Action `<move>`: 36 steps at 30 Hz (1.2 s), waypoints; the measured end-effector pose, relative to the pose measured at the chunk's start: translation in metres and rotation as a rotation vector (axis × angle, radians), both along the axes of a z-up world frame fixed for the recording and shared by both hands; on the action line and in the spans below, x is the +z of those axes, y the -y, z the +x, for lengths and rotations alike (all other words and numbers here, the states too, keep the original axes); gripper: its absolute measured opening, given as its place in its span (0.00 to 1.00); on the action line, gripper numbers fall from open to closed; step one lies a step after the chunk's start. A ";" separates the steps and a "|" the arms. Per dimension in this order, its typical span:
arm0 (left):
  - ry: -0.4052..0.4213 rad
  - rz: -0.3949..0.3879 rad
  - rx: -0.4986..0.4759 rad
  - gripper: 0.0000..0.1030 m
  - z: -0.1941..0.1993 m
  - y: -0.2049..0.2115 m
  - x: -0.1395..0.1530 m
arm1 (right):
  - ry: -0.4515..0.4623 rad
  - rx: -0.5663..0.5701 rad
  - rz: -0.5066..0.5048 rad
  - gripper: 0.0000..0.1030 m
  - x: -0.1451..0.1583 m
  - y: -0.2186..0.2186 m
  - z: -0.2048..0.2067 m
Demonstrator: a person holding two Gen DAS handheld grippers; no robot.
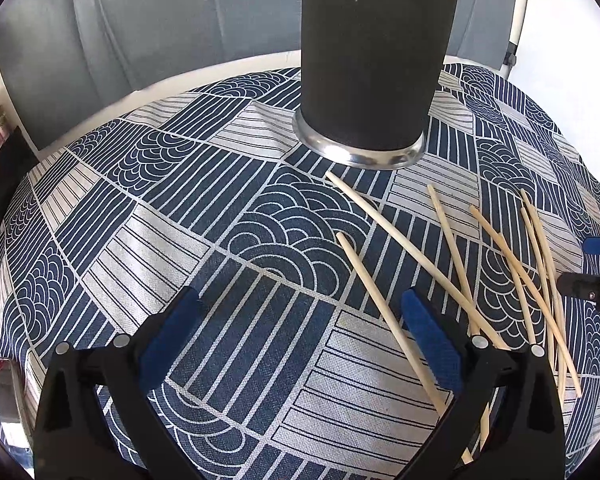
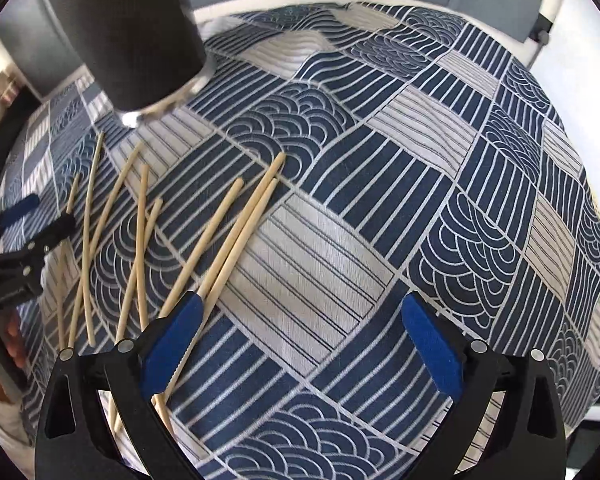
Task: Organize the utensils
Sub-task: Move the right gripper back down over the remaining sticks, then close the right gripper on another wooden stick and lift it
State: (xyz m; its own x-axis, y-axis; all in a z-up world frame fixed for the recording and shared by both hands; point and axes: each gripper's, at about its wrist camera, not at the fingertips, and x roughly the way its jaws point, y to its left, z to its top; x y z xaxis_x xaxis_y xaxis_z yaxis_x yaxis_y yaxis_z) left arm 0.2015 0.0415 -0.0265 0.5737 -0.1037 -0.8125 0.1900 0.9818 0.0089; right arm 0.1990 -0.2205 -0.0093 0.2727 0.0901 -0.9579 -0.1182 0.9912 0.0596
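**Both grippers hovering wide open over scattered chopsticks**

You are holding the left gripper (image 1: pixel 300 328) over the patterned tablecloth (image 1: pixel 140 240), its blue pads spread wide apart with nothing between them. Ahead, the dark utensil holder (image 1: pixel 368 60) is standing upright on its shiny metal base. Moving right, the wooden chopsticks (image 1: pixel 496 256) are lying loose and crossing one another on the cloth, near the holder. Further right, your right gripper (image 2: pixel 300 328) is also gaping open, its left pad sitting above the nearest chopsticks' ends, gripping nothing.
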 end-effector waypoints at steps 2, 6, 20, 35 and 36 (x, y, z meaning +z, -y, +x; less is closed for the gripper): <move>0.000 0.002 -0.012 0.96 -0.002 0.000 0.000 | -0.032 -0.012 0.021 0.94 -0.002 0.004 0.001; -0.001 0.007 -0.032 0.96 -0.008 -0.002 0.000 | -0.021 -0.009 -0.045 0.93 -0.002 -0.009 0.002; -0.001 0.001 -0.026 0.96 -0.010 -0.003 -0.002 | 0.142 0.048 0.007 0.94 0.007 0.003 -0.021; 0.006 0.007 -0.003 0.83 -0.024 -0.003 0.001 | 0.292 0.048 0.034 0.94 -0.001 0.006 -0.039; 0.011 0.007 -0.009 0.80 -0.026 -0.002 0.001 | 0.292 0.050 0.037 0.94 -0.004 0.009 -0.033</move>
